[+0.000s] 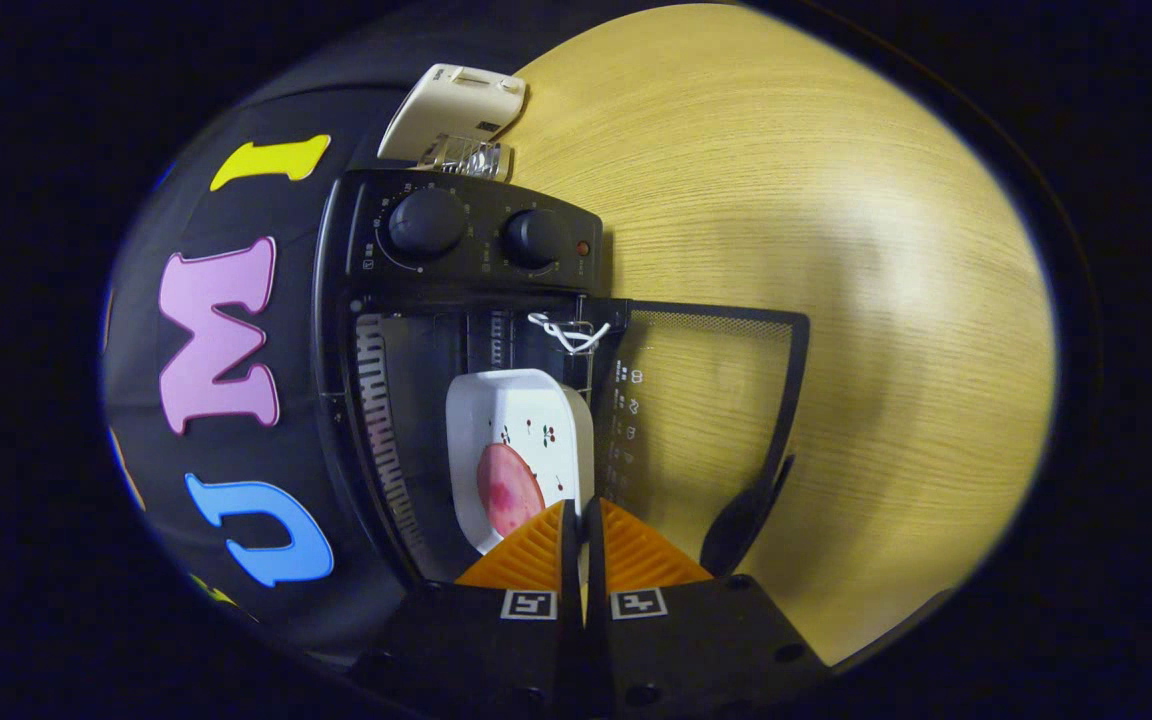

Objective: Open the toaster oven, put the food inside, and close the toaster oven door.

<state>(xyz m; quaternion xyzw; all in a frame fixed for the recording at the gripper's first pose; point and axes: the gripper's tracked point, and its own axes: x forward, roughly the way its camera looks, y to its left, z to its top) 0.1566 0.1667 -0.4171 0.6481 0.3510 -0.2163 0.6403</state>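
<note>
The tongs (581, 530) are nearly closed, gripping the white dish's (516, 420) near rim; its pink food (508, 488) sits inside the open toaster oven (436, 330).

You cannot read any text here: the marks around the toaster oven (456, 300) knobs and the white symbols on its open glass door (706, 420) are too small.

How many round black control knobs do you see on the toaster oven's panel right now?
2. One round black knob sits toward the booth wall; the other is beside it, next to a small red indicator light. The orange gripper fingers are nearly closed on the white dish's rim.
</note>
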